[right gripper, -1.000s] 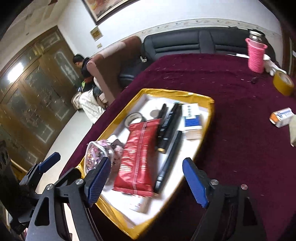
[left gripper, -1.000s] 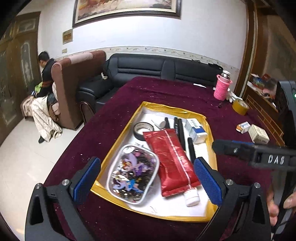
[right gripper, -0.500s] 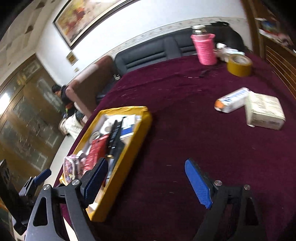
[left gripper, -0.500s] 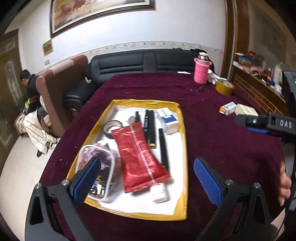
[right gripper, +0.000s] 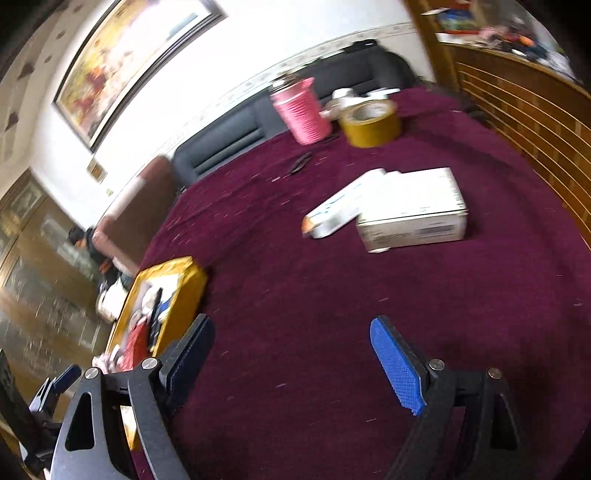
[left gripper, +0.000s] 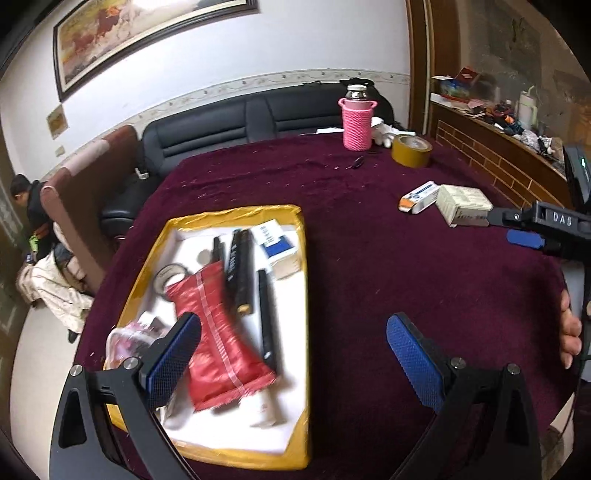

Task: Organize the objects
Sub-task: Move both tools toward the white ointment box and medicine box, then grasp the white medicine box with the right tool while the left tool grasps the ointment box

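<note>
- Surface: round table under a dark maroon cloth (left gripper: pixel 369 280), speckled with light lint.
- Room, far left: a person (left gripper: pixel 33 206) sits beside a brown armchair (left gripper: pixel 92 192); face not readable.
- Behind the table: black leather sofa (left gripper: pixel 229 122), white wall, framed painting (left gripper: pixel 122 33) cut off by the top edge.
- Left on the cloth: yellow-rimmed tray (left gripper: pixel 303 258) with white base. In it: red pouch (left gripper: pixel 218 332), black pens (left gripper: pixel 242 266), blue-and-white box (left gripper: pixel 277 245), a tape ring, a clear case at the near-left corner.
- Tray contents are motion-blurred. A white tube end shows below the pouch; rest hidden.
- left gripper (left gripper: pixel 291 350): fingers spread wide, nothing between them. Its left pad covers part of the clear case and pouch.
- Far edge of table: pink knit-sleeved bottle (left gripper: pixel 356 122), yellow-brown tape roll (left gripper: pixel 411 150) just beside it. Small dark item in front of them, too small to identify.
- Right of the tray, well apart: orange-tipped small box (right gripper: pixel 332 216) touching a white carton (right gripper: pixel 413 218), both loose on the cloth.
- right gripper (right gripper: pixel 291 358): fingers wide apart, empty, over bare cloth between tray and the two boxes. Jaws have just been opening.
- Right side: wood-panelled ledge (left gripper: pixel 491 155) with clutter, too blurred to name.
- Right wrist view is heavily blurred; tray there is only partly visible.
</note>
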Demonstrator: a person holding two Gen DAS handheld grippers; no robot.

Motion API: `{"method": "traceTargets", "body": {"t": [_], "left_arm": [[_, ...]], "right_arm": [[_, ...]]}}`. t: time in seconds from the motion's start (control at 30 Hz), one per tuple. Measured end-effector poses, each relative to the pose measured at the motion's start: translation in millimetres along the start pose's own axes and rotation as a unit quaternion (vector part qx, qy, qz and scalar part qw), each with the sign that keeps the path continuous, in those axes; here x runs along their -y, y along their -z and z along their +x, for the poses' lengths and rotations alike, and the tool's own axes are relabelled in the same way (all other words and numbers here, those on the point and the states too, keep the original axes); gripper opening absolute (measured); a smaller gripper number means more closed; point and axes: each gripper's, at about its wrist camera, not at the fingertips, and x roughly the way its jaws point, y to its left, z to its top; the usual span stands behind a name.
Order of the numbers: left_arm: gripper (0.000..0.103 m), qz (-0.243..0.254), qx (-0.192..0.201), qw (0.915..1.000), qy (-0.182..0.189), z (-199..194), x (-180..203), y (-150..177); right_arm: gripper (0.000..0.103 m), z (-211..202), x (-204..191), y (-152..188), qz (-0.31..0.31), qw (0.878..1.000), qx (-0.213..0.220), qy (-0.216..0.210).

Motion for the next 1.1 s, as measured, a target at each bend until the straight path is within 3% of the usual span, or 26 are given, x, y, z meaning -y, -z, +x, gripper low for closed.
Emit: {"method": "traceTargets", "body": {"t": [0.2,0.37,0.67,0.77,0.83,0.97,1.1], "left_arm": [[0.1,0.032,0.008,0.999,0.03,31.0,25.8,-34.7],[0.1,0.05,-0.013,0.9963,0.068,70.7,57.1,-58.2],[0.1,0.079,-0.021,0.9914,0.102,111.5,96.2,-72.6],[0.1,0.085,-0.024,0.9907,0.104,118.7,98.4,-74.5],[0.1,0.079,-0.03,0.9902,0.111,123.8,97.6,-75.6],[0.1,0.065,-0.04,0.9896,0.122,128.9,92.8,-75.8],[0.1,0.063,-0.037,0.9895,0.125,129.7,83.5,-79.0]], "right_arm": [[0.092,-7.3,55.2,-11.7,0.065,0.997,0.027,0.037],[0.092,-2.3,89.5,-27.0,0.089,0.991,0.048,0.082],[0.095,36.8,99.5,-75.7,0.072,0.988,0.05,0.124],[0.095,43.5,101.6,-93.4,0.086,0.984,0.082,0.134],[0.097,53.4,95.9,-114.1,0.058,0.984,0.094,0.141],[0.097,99.6,89.3,-143.8,-0.012,0.993,-0.006,0.114],[0.097,108.1,75.8,-122.3,-0.091,0.989,-0.085,0.084]]}}
